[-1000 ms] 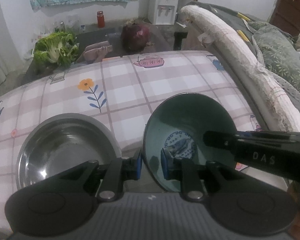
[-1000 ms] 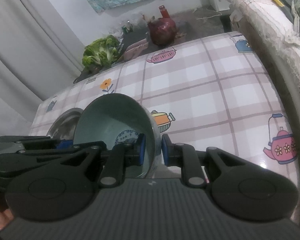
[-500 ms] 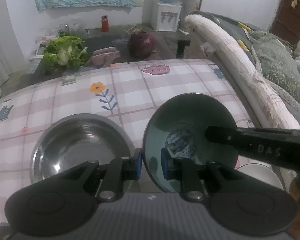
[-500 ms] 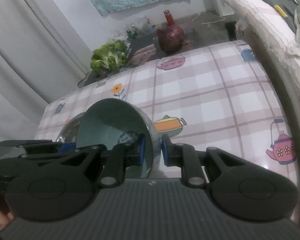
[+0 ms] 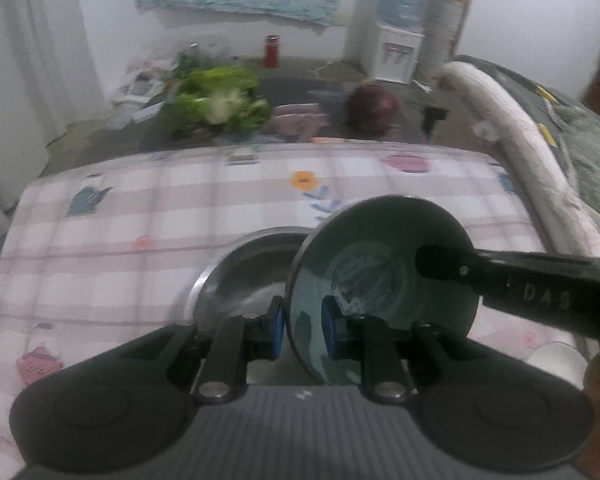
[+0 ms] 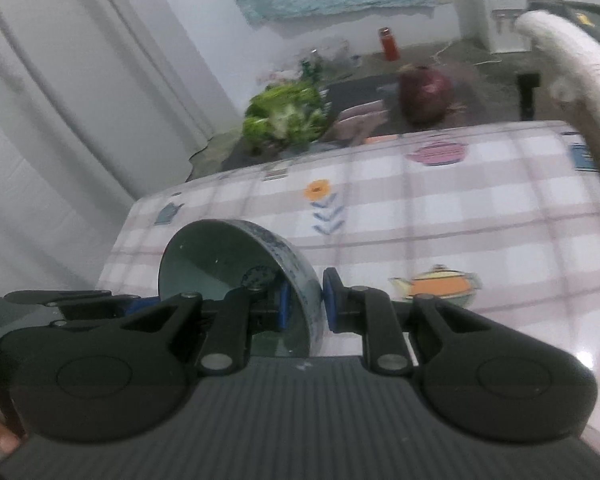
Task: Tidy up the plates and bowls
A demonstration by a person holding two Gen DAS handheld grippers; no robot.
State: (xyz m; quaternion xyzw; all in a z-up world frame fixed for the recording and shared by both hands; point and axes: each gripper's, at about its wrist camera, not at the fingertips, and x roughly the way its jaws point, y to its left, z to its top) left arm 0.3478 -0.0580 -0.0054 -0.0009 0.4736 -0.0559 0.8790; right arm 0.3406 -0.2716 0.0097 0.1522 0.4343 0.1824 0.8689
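Bowl [image 5: 384, 272] clamped in both grippers' jaws above checked tablecloth [image 5: 140, 216]; greens [image 5: 216, 104] beyond.

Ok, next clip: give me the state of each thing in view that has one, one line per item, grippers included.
Green bowl: tilted on edge, off the table, rim gripped on both sides.
Left gripper: shut on the bowl's rim.
Right gripper: shut on the opposite rim.
Steel bowl: upright on the tablecloth, empty as far as visible.
White cup: partly hidden, contents unclear.

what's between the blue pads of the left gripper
The rim of the green ceramic bowl, pinched by the left gripper; the left wrist view shows it.
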